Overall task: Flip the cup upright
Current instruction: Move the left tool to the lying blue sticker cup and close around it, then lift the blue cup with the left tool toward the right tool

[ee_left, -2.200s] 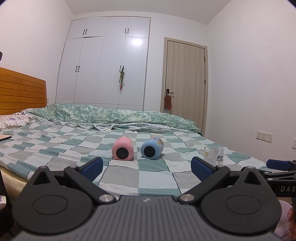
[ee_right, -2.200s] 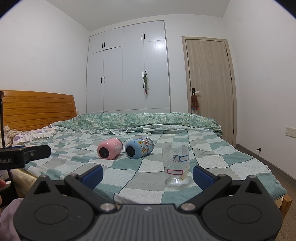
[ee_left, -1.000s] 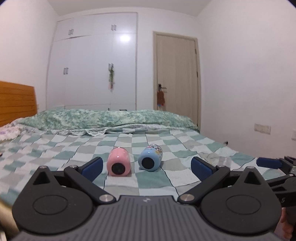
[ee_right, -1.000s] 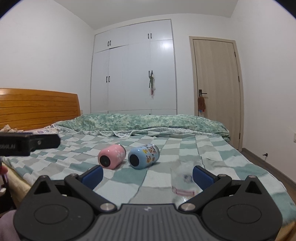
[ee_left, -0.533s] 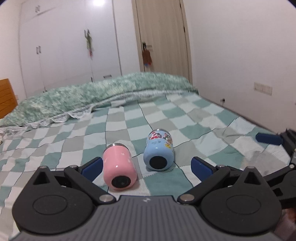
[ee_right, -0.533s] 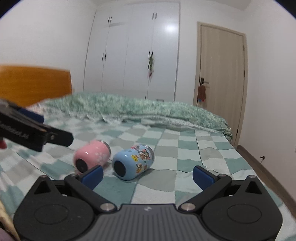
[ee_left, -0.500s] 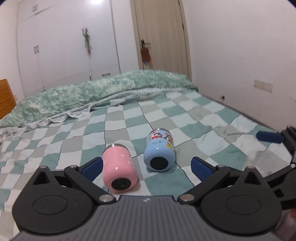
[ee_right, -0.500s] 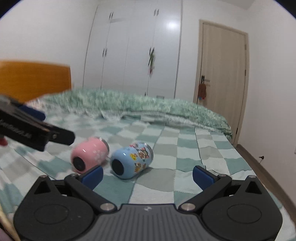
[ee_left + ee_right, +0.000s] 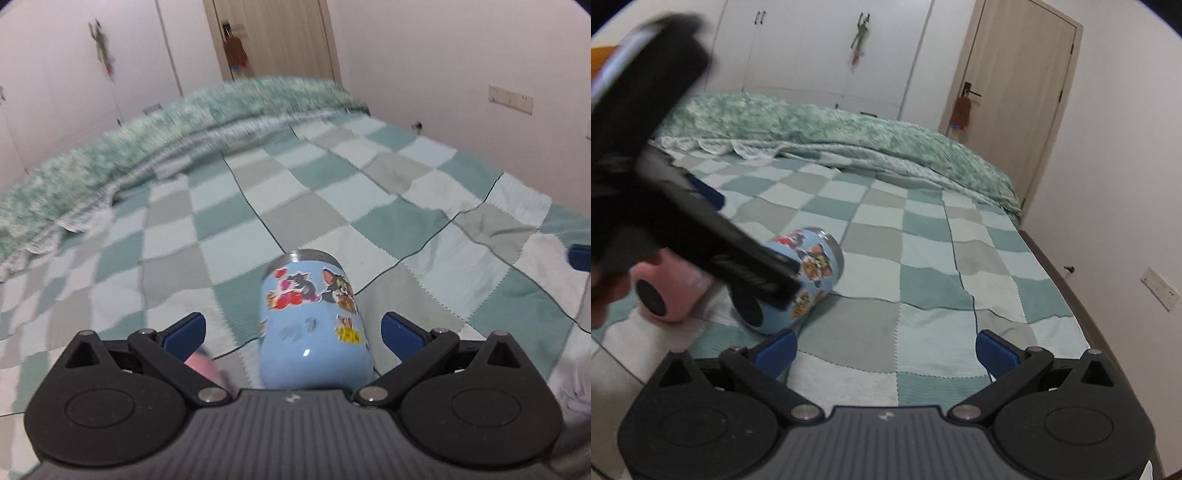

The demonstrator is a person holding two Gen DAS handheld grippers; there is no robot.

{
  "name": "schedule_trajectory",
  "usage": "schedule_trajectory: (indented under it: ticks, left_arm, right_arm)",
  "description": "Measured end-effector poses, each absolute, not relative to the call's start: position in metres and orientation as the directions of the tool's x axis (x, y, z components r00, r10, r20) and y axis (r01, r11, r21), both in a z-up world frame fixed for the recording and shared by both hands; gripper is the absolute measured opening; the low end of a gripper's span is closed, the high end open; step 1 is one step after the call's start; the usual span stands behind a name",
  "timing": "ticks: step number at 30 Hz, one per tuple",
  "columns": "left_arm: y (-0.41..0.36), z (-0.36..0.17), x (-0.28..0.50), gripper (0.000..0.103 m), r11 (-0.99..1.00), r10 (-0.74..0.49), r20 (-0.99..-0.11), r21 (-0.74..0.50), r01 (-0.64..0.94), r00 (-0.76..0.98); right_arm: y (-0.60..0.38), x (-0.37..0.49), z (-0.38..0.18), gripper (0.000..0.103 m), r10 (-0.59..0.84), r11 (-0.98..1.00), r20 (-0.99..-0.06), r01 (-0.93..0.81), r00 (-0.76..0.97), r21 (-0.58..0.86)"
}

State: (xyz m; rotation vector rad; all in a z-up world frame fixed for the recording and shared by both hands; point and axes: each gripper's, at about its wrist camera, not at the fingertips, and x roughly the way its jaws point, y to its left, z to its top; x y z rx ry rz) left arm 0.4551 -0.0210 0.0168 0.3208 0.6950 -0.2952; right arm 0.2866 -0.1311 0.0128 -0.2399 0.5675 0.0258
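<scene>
The light-blue cartoon-sticker metal cup (image 9: 314,325) lies on its side on the green-and-white checkered bedspread (image 9: 424,229), sitting right between the wide-open fingers of the left claw (image 9: 291,328), which isn't touching it yet. The pink cup (image 9: 670,291) lies just beside it on the left, so closing off-centre could knock that one or send the round blue cup rolling on the soft cover; a pinch near the curved base might also slip. The right claw (image 9: 884,349) is spread wide too, holding nothing, parked over bare bedspread. Compared with half a second back, the left claw has dropped in much closer, the blue cup now fills its gap, and the pink one is almost hidden behind a finger.
</scene>
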Motion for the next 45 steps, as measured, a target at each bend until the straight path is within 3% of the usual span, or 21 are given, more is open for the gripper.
schedule_trajectory:
  ticks: [4, 5, 6, 10, 22, 31, 42, 43, 45]
  left_arm:
    - [-0.033, -0.01, 0.502, 0.101, 0.918, -0.121, -0.795, 0.138, 0.373, 0.594]
    - [-0.033, -0.017, 0.51, 0.087, 0.924, -0.119, -0.821, 0.115, 0.366, 0.558]
    - [-0.031, -0.022, 0.515, 0.086, 0.934, -0.125, -0.835, 0.084, 0.348, 0.536]
    - [-0.021, -0.01, 0.49, 0.085, 0.938, -0.177, -0.793, 0.044, 0.343, 0.584]
    - [-0.001, 0.053, 0.344, 0.086, 0.949, -0.167, -0.704, 0.074, 0.305, 0.691]
    - [0.004, 0.021, 0.27, 0.086, 0.964, -0.163, -0.744, 0.019, 0.265, 0.648]
    - [-0.02, -0.023, 0.255, 0.086, 0.976, -0.13, -0.763, 0.015, 0.218, 0.634]
    - [-0.023, -0.024, 0.255, 0.088, 0.976, -0.127, -0.764, 0.017, 0.216, 0.633]
    - [-0.021, -0.021, 0.252, 0.103, 0.977, -0.126, -0.755, 0.017, 0.211, 0.643]
  right_arm:
    - [-0.132, 0.291, 0.007, 0.103, -0.071, 0.965, -0.542, -0.081, 0.837, -0.251]
    - [-0.134, 0.29, 0.007, 0.103, -0.069, 0.966, -0.542, -0.08, 0.838, -0.246]
    - [-0.135, 0.29, 0.008, 0.103, -0.066, 0.967, -0.542, -0.08, 0.838, -0.242]
    - [-0.135, 0.276, 0.019, 0.103, -0.014, 0.969, -0.518, -0.115, 0.856, -0.217]
    - [-0.139, 0.201, 0.048, 0.103, 0.145, 0.949, -0.47, -0.256, 0.871, -0.182]
    - [-0.158, 0.143, 0.024, 0.103, 0.17, 0.933, -0.528, -0.309, 0.832, -0.186]
    - [-0.192, 0.123, -0.009, 0.103, 0.106, 0.952, -0.59, -0.254, 0.8, -0.173]
    - [-0.193, 0.123, -0.008, 0.103, 0.106, 0.952, -0.59, -0.252, 0.8, -0.171]
    - [-0.193, 0.121, -0.007, 0.103, 0.109, 0.954, -0.585, -0.251, 0.804, -0.167]
